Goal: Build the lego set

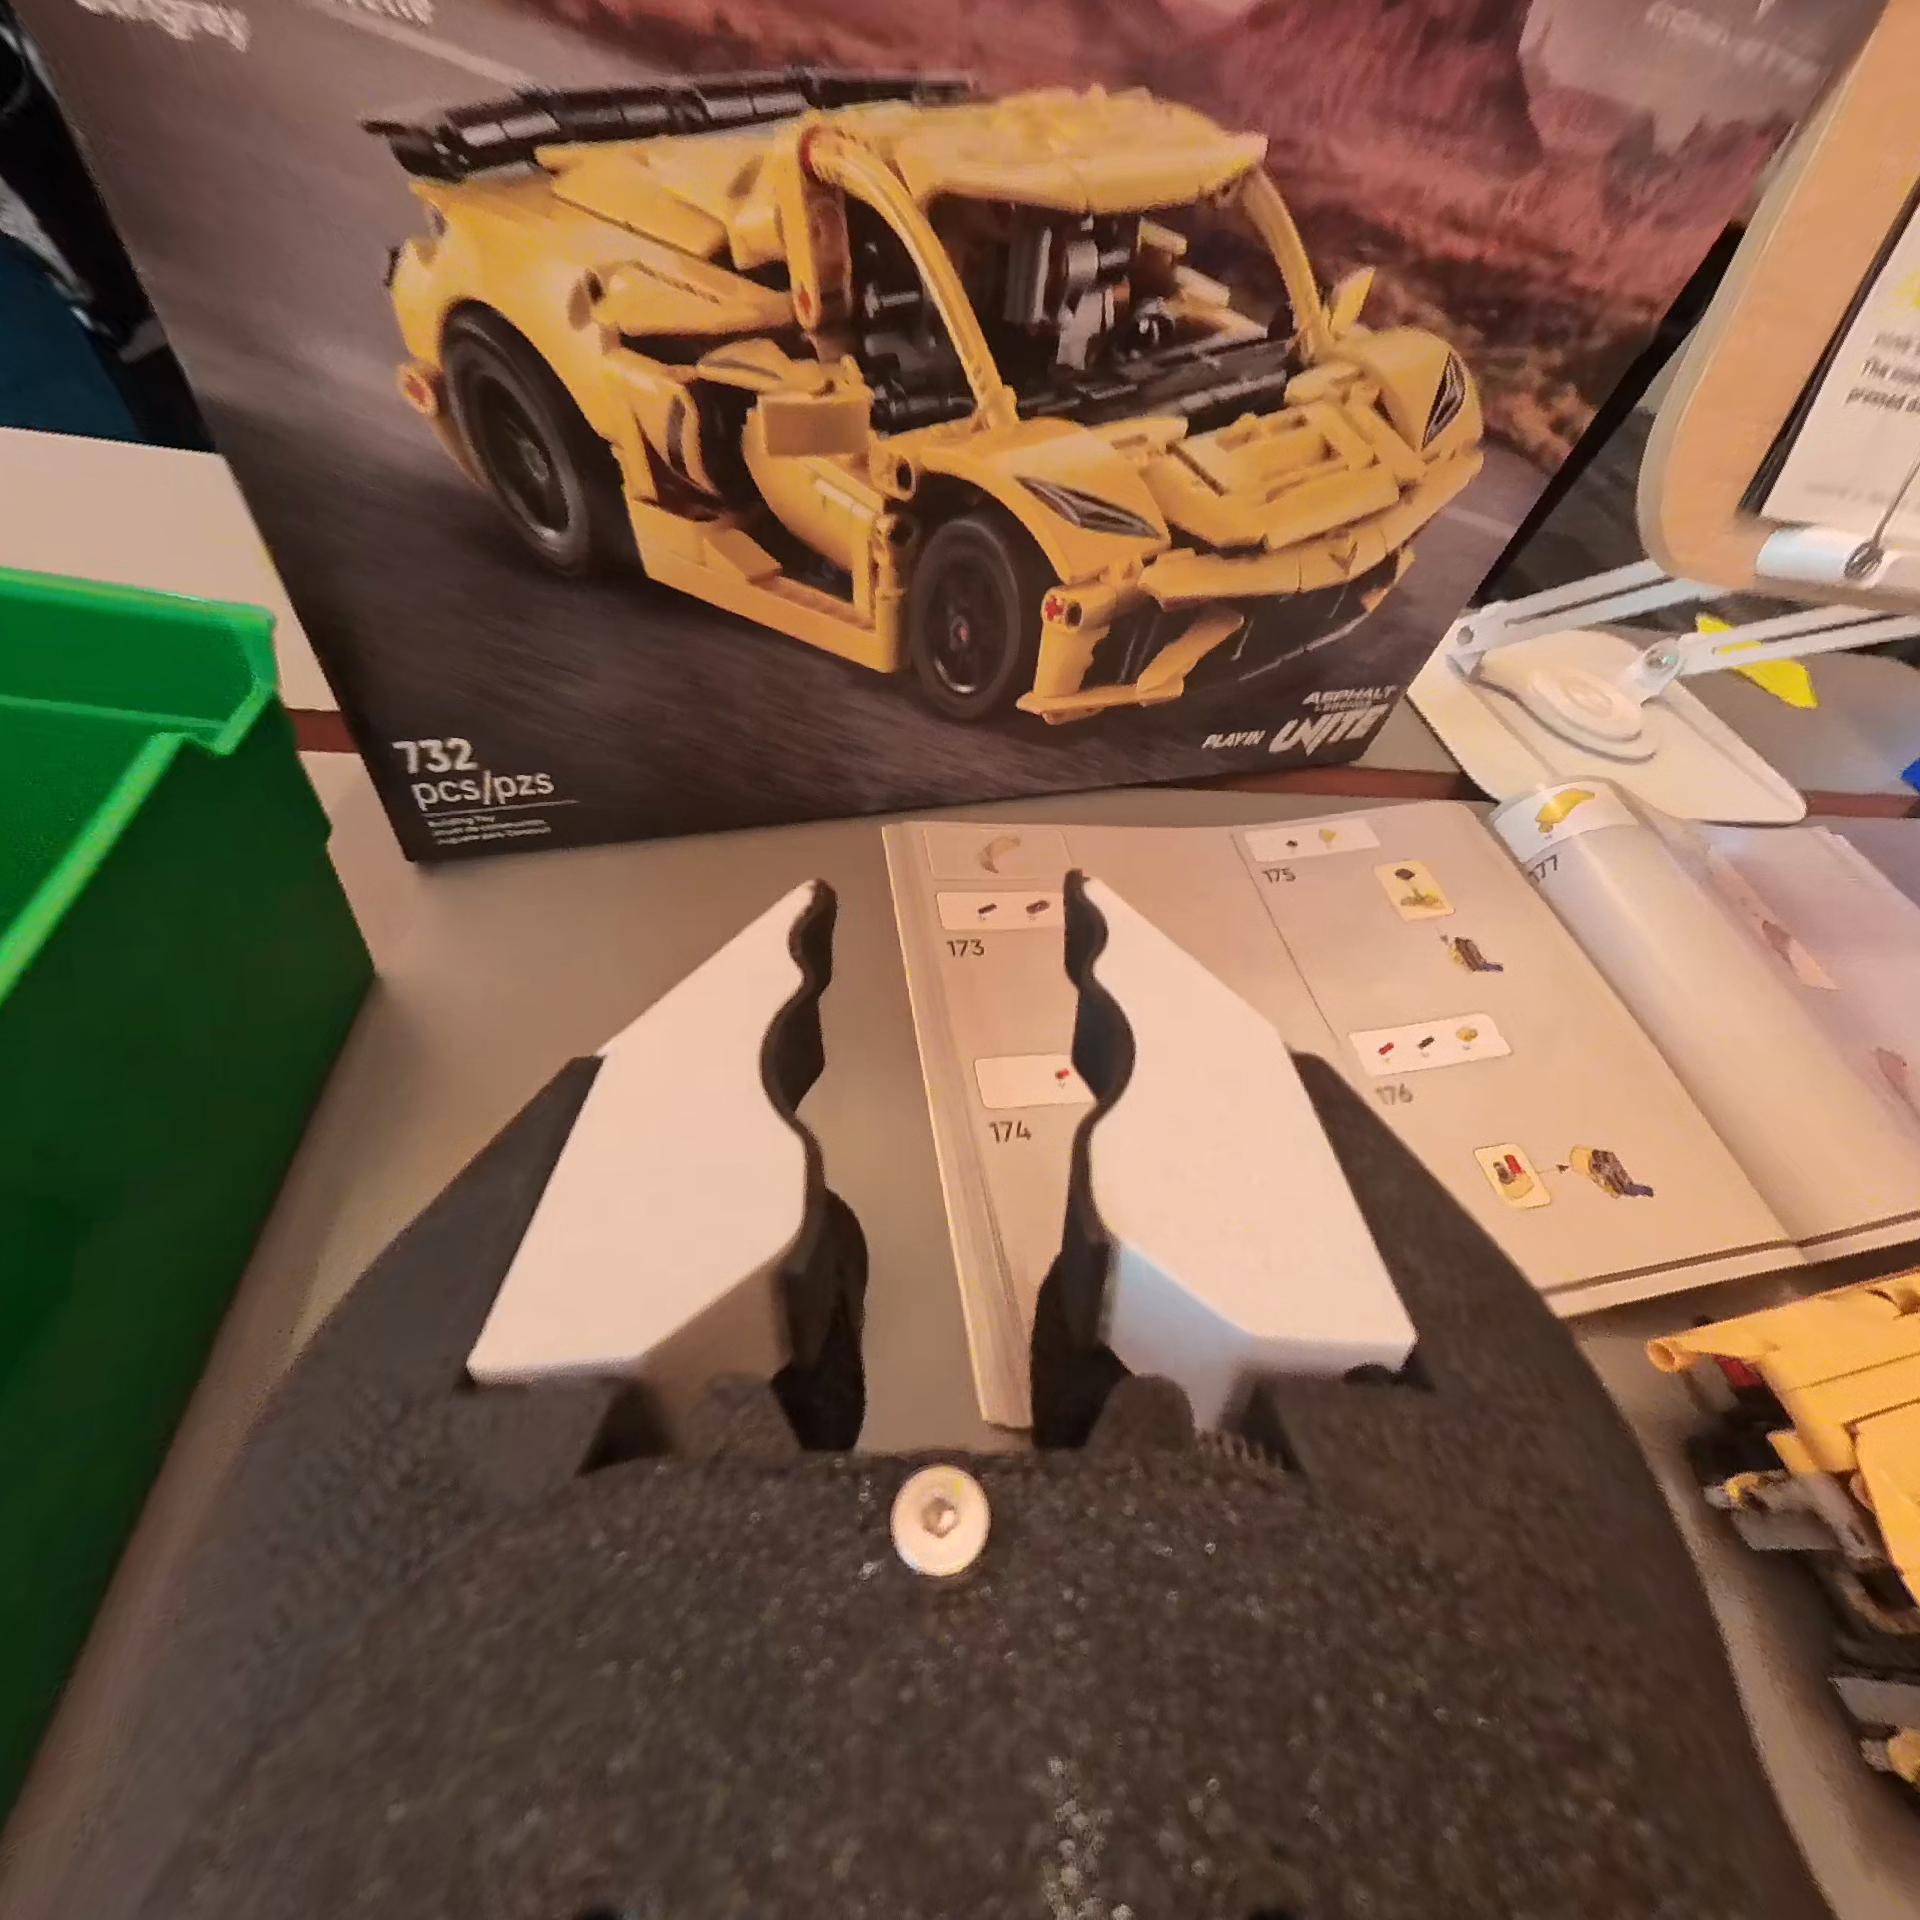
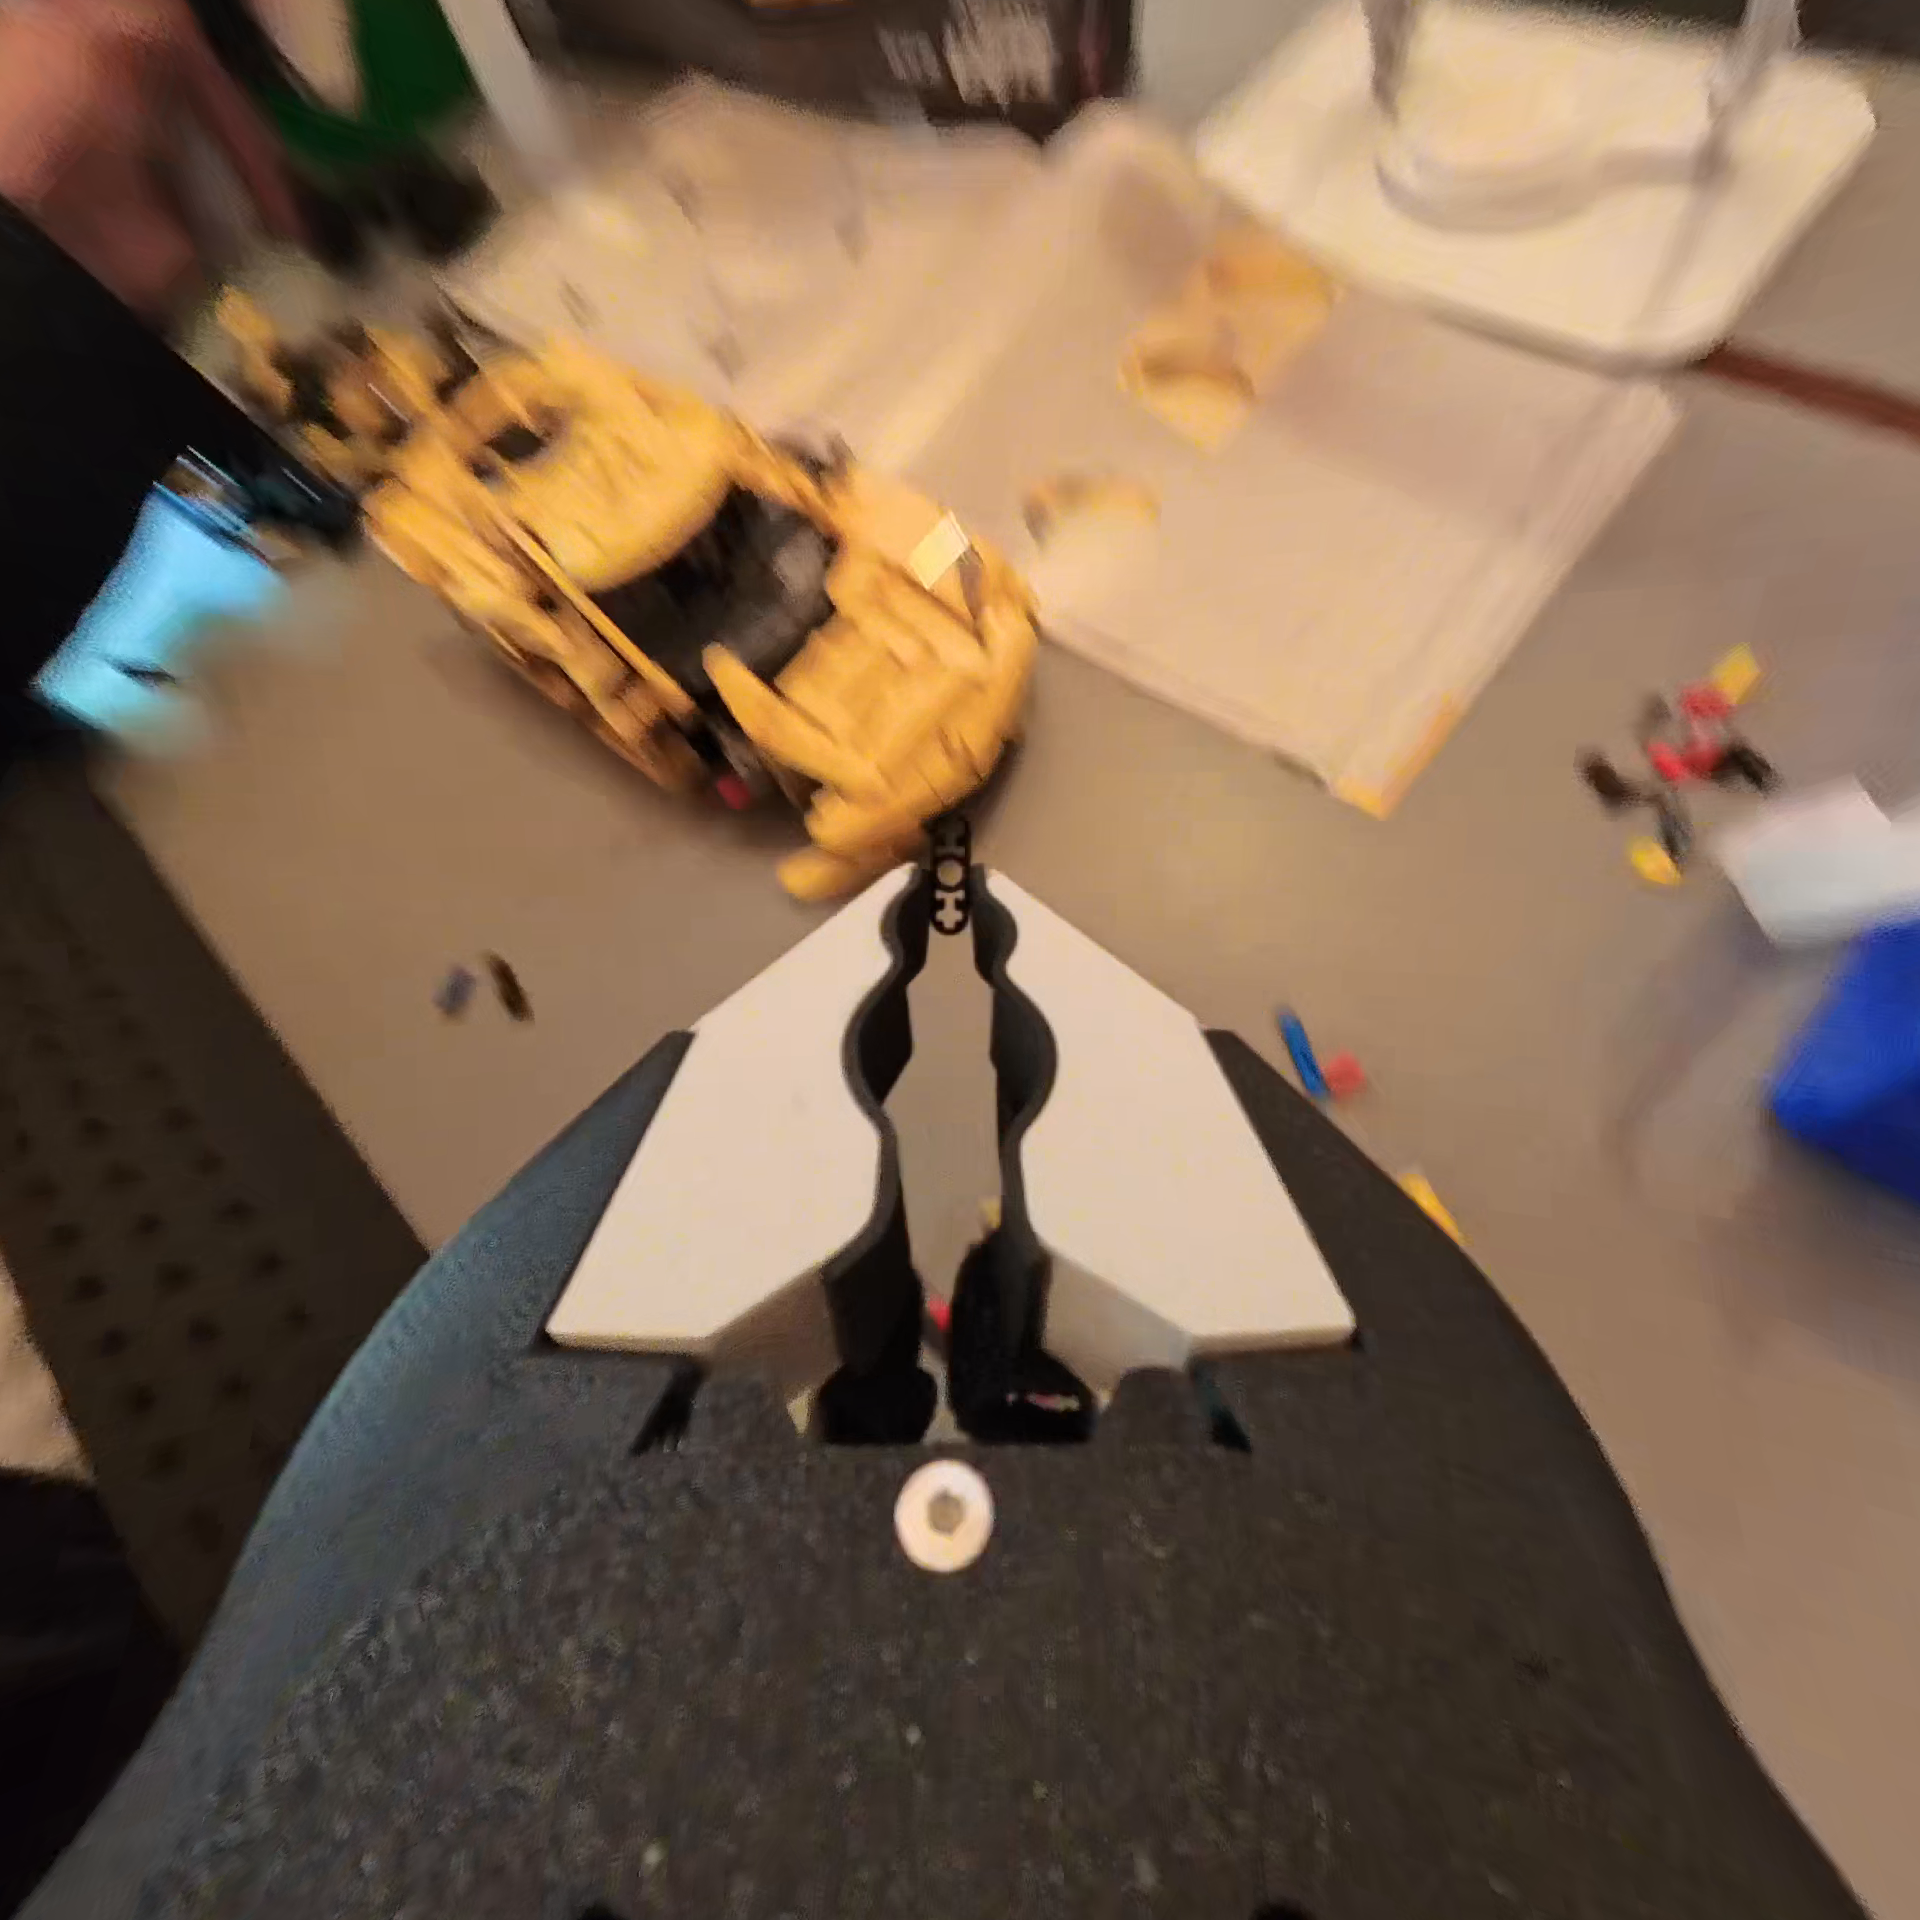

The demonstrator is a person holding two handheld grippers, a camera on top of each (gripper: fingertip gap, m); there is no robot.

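The left gripper [image 1: 951, 899] is held low over the grey table [image 1: 644, 956] with its fingers spread apart and nothing between them; its right finger lies over the left edge of an open instruction booklet [image 1: 1351, 1039]. Directly ahead, the set's box [image 1: 831, 416], printed with a yellow car, is stood upright and closes off the far side of the table. A green bin [image 1: 135, 935] is set close on the left, and a white stand [image 1: 1621, 717] carrying a tilted board is placed to the right of the box. At the right edge of the left wrist view, part of the yellow car model [image 1: 1829, 1455] is seen lying on the table beside the booklet. In the right wrist view, which is heavily blurred, the right gripper [image 2: 951, 894] is closed at its tips on a small black piece [image 2: 949, 878] with holes, held just in front of the car model's near end [image 2: 727, 582]; whether piece and model touch cannot be told. Loose small pieces [image 2: 1683, 758] in red, black and yellow are scattered to the right, near a blue object [image 2: 1860, 1060]. Two dark pieces [image 2: 488, 982] are left on the table to the left.
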